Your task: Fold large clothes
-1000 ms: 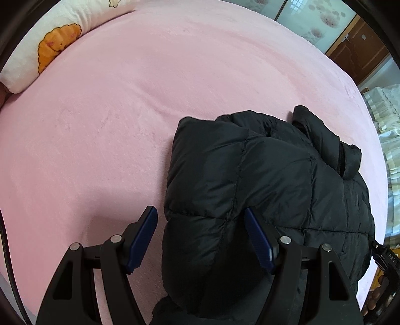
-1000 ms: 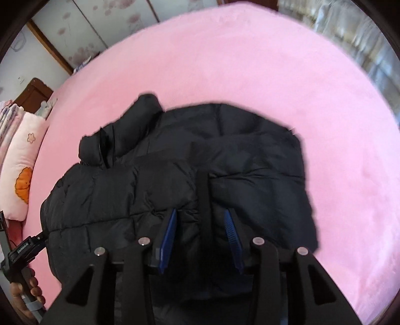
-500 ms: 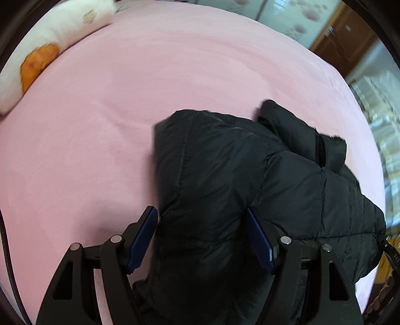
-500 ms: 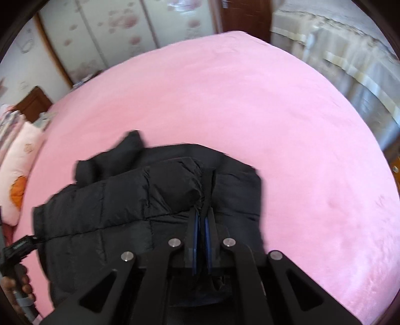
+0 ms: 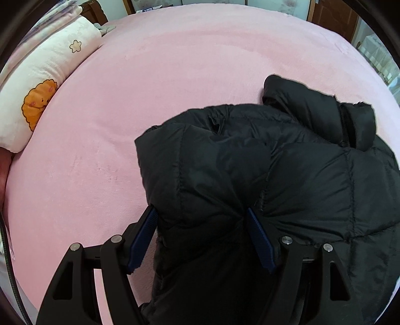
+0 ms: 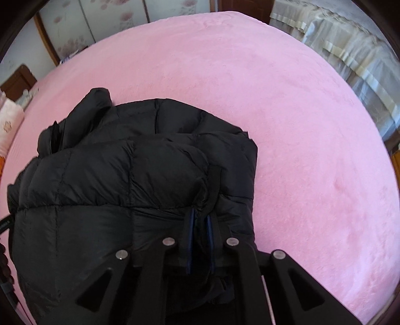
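Note:
A black puffer jacket [image 5: 287, 175] lies partly folded on a pink bed cover [image 5: 150, 100]; it also shows in the right wrist view [image 6: 112, 175]. Its collar [image 5: 350, 125] sticks out at the far right. My left gripper [image 5: 200, 222] is open, its blue pads either side of a thick fold of the jacket's near edge. My right gripper [image 6: 200, 220] is shut on the jacket's hem beside a dark seam strip [image 6: 215, 185], lifting it slightly.
A white pillow with an orange cartoon print [image 5: 45, 87] lies along the left edge of the bed. Bare pink cover [image 6: 300, 125] lies to the right and beyond the jacket. Wardrobe doors [image 6: 112, 22] and curtains [image 6: 350, 50] stand past the bed.
My right gripper closed on the jacket's hem and has lifted it. My left gripper stayed open around the jacket's edge while the jacket bunched up and both views tilted upward.

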Motion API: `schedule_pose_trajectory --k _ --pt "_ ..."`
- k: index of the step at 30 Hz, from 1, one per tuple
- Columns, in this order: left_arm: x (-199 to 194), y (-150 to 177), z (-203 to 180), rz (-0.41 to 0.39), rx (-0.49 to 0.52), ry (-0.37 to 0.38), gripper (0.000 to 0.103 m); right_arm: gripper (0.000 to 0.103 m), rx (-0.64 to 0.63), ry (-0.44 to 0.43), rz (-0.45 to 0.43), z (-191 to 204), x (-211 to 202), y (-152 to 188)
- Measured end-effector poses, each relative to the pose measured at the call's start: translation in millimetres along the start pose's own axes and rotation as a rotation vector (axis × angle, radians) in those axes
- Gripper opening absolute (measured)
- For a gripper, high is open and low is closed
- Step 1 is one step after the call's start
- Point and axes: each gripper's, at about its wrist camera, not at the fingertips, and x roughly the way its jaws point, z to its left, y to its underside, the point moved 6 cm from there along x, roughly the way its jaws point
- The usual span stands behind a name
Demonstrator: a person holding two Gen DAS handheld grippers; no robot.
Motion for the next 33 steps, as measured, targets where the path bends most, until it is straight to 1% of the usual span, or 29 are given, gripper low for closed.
schedule_pose_trajectory --k 2,3,4,6,7,9,11,12,14,15,16,18,19,20,22,24,26,27,29,31,33 --pt "-11 2 6 -0.002 -0.012 0.020 0.072 0.018 0.010 -0.003 -0.001 -4 -11 -2" --pt "-18 2 9 -0.005 -0.021 0.025 0.072 0.024 0.023 -0.011 -0.013 -7 -20 -3" --pt "-28 3 13 -0.019 -0.036 0.034 0.072 0.029 0.034 -0.010 -0.029 -9 -27 -5" --pt "-50 7 18 -0.062 -0.061 0.049 0.072 0.035 0.054 0.013 -0.084 -13 -46 -8" --pt "-62 10 20 -0.088 -0.078 0.057 0.072 0.037 0.064 0.019 -0.122 -12 -58 -8" --pt "-78 17 20 -0.122 -0.112 0.081 0.072 0.037 0.048 -0.007 -0.174 -4 -75 -7" --pt "-85 26 12 -0.136 -0.133 0.110 0.072 0.037 -0.016 -0.049 -0.201 23 -85 -3" --pt "-87 33 2 -0.137 -0.130 0.118 0.072 0.038 -0.060 -0.098 -0.200 42 -88 1" --pt "-83 46 -17 -0.126 -0.103 0.116 0.072 0.038 -0.129 -0.182 -0.195 72 -88 8" --pt "-80 52 -26 -0.110 -0.090 0.112 0.072 0.037 -0.161 -0.205 -0.196 84 -88 12" --pt "-74 56 -34 -0.095 -0.078 0.106 0.072 0.037 -0.210 -0.223 -0.192 102 -87 20" --pt "-63 62 -43 -0.078 -0.068 0.080 0.071 0.037 -0.287 -0.241 -0.177 125 -77 27" --pt "-57 64 -46 -0.069 -0.062 0.062 0.071 0.036 -0.307 -0.236 -0.169 134 -69 30" --pt "-53 65 -48 -0.065 -0.061 0.048 0.071 0.035 -0.320 -0.221 -0.159 135 -62 31" --pt "-47 67 -49 -0.064 -0.060 0.028 0.072 0.032 -0.329 -0.162 -0.141 127 -46 32" --pt "-44 66 -46 -0.066 -0.050 0.013 0.072 0.027 -0.322 -0.082 -0.131 103 -31 30" --pt "-41 66 -45 -0.072 -0.024 -0.005 0.072 0.027 -0.302 -0.035 -0.121 76 -24 29" --pt "-41 65 -44 -0.071 -0.012 -0.011 0.072 0.027 -0.279 -0.033 -0.107 60 -21 28" --pt "-45 66 -43 -0.071 0.004 -0.018 0.072 0.027 -0.248 -0.031 -0.088 44 -20 29" --pt "-49 67 -42 -0.066 0.010 -0.021 0.072 0.027 -0.236 -0.025 -0.076 32 -21 29" --pt "-55 66 -38 -0.062 -0.002 -0.026 0.072 0.027 -0.222 -0.037 -0.064 26 -25 30"
